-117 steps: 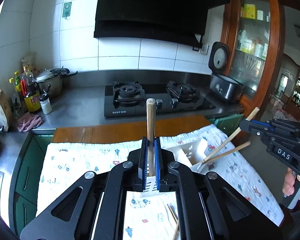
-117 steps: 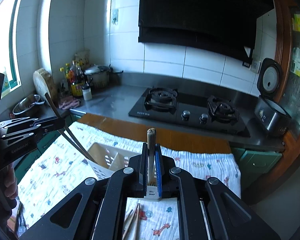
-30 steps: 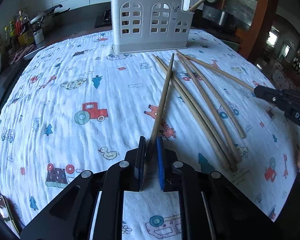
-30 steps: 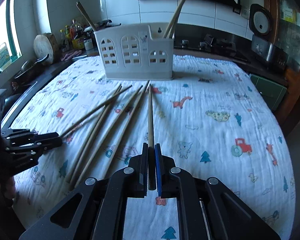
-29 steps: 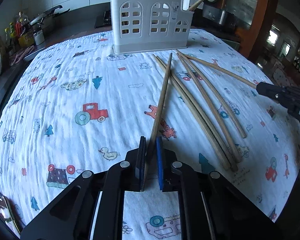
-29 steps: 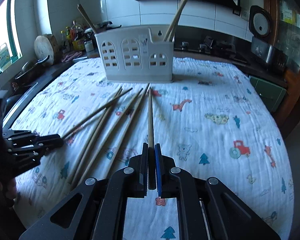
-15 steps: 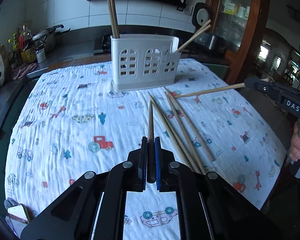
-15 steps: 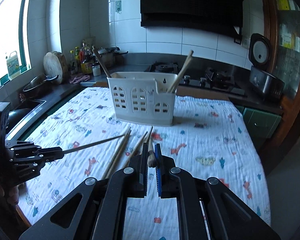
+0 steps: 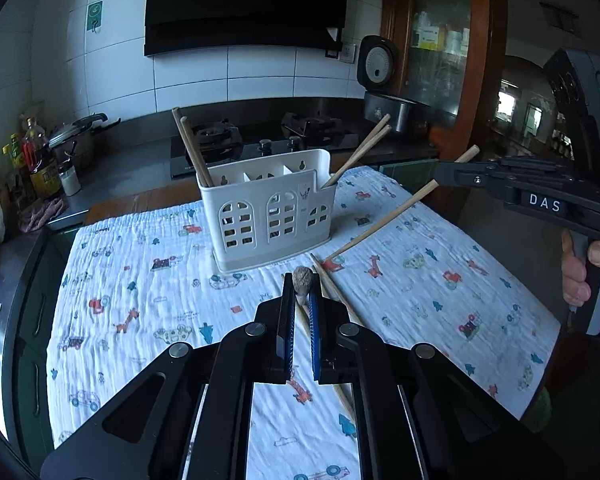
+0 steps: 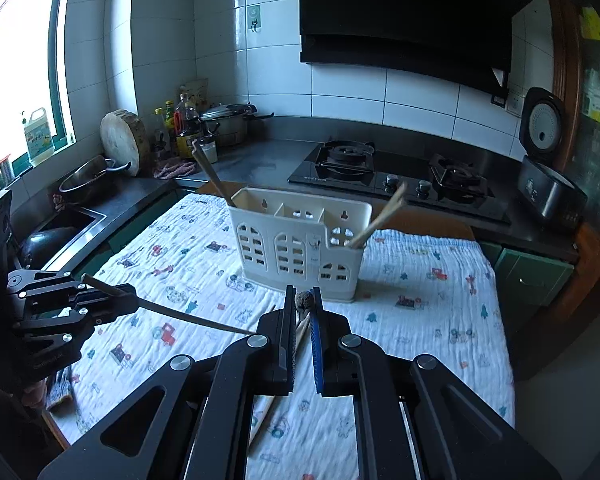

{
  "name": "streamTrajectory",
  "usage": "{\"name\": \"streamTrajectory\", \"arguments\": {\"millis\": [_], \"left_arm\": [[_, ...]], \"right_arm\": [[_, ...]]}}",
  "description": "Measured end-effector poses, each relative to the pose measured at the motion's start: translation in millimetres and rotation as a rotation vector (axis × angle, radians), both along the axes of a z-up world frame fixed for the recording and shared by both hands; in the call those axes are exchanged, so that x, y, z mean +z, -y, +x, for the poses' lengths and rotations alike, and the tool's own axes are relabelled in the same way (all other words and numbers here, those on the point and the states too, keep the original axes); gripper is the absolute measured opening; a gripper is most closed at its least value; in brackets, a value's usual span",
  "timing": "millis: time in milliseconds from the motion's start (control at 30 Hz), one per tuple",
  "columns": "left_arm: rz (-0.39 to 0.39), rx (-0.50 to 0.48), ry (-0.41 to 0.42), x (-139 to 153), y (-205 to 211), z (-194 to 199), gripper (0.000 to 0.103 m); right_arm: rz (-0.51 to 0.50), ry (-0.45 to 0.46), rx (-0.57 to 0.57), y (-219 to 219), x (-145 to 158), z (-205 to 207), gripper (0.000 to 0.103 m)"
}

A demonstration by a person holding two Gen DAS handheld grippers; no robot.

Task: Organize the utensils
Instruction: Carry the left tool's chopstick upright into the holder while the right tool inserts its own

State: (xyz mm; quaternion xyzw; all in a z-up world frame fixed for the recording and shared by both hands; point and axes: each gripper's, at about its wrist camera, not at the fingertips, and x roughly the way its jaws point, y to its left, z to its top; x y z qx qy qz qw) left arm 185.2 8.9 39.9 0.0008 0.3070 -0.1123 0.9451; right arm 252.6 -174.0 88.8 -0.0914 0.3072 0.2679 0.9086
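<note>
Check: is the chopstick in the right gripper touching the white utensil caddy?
Apart. The left wrist view shows the chopstick slanting beside the caddy with cloth visible between them.

Matt white plastic caddy (image 9: 266,208), crinkled printed cloth (image 9: 140,280), wooden chopsticks (image 9: 380,224)

Left gripper (image 9: 301,298) raised, jaws clamped on a chopstick (image 9: 303,278) end. Right gripper (image 10: 303,306) likewise raised, jaws pinching a second chopstick (image 10: 305,300), tilted downward.
</note>
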Motion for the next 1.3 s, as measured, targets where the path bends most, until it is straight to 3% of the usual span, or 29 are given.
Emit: {"name": "streamTrajectory", "arguments": {"millis": [167,400,667,967,1300], "left_arm": [[-0.004,-0.007,0.018,30,-5,21,0.005],[-0.004,0.009,0.129,92,-12,40,0.005],[-0.014,0.105,0.257,144,-18,73,0.005],[-0.051,0.204,0.251,136,-34,122,0.005],[-0.076,0.22,0.15,98,-51,158,0.005]], "right_arm": [[0.001,0.009,0.009,-4,36,19,0.007],[-0.015,0.05,-0.005,-8,84,43,0.007],[-0.032,0.073,-0.031,-14,96,69,0.007],[-0.003,0.093,-0.036,-24,101,96,0.007],[-0.012,0.021,-0.041,-38,65,125,0.007]]}}
